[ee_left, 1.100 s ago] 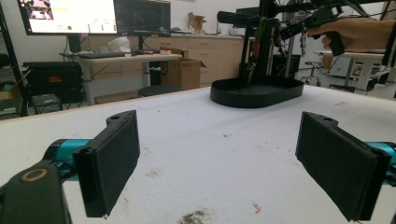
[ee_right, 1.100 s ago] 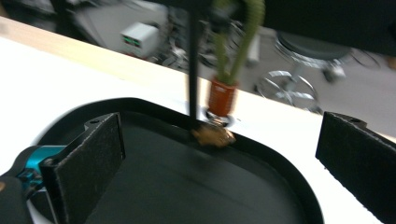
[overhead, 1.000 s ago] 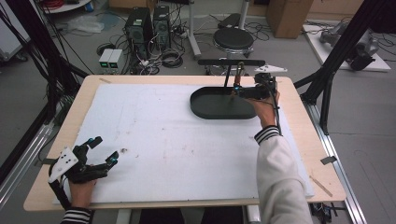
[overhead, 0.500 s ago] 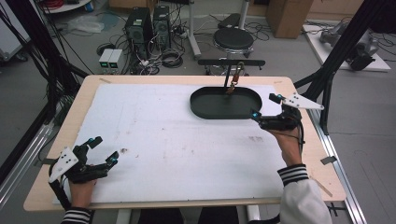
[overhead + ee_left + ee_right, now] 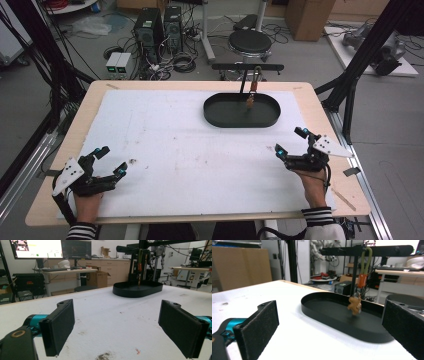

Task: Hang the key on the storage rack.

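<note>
Keychain figure (image 5: 354, 305) over black tray (image 5: 215, 114), well beyond right gripper's (image 5: 292, 146) wide-open, empty jaws.

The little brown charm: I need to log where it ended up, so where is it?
The brown charm hangs by its strap from the black rack, above the black oval tray at the table's far side, right of centre in the high view.
</note>
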Motion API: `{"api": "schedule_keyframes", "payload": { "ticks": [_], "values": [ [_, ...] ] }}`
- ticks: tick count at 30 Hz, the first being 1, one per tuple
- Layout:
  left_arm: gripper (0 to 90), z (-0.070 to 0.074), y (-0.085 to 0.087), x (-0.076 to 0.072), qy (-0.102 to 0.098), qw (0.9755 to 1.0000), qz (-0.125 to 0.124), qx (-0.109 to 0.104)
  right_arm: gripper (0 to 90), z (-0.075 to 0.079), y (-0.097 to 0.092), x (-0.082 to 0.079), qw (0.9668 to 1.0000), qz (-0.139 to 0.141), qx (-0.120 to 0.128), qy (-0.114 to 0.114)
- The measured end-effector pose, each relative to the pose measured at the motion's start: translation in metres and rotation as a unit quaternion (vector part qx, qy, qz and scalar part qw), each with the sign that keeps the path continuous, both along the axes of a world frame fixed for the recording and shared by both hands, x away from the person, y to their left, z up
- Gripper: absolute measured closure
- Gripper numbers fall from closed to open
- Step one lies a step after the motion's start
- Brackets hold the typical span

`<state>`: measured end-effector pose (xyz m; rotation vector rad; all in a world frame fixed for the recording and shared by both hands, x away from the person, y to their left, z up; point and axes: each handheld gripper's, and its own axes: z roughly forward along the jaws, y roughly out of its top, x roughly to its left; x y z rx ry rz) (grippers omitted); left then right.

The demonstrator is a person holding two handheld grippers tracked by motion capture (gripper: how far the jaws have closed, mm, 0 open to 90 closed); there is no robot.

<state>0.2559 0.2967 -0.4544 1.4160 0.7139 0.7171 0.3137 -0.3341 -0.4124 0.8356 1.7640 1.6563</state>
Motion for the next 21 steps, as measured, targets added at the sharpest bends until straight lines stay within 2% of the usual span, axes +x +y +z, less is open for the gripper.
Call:
{"api": "schedule_keyframes", "payload": {
  "ticks": [6,7,9,17,21],
  "values": [
    [14.2,0.0,0.0,0.0,-0.001,1.0,0.0,0.001,0.3,-0.028,-0.002,-0.013,0.9998,-0.008,0.01,-0.014],
    [14.2,0.0,0.0,0.0,-0.001,1.0,0.0,0.001,0.3,-0.033,-0.002,-0.014,0.9998,-0.004,0.016,-0.008],
    [14.2,0.0,0.0,0.0,-0.001,1.0,0.0,0.001,0.3,-0.038,-0.001,-0.012,0.9999,-0.006,0.004,0.01],
    [14.2,0.0,0.0,0.0,0.0,1.0,0.0,-0.001,0.3,-0.039,0.003,-0.016,0.9997,-0.019,-0.013,-0.008],
    [14.2,0.0,0.0,0.0,-0.001,1.0,0.0,0.0,0.4,-0.039,0.004,-0.017,0.9996,-0.02,-0.017,-0.008]
  ]
}}
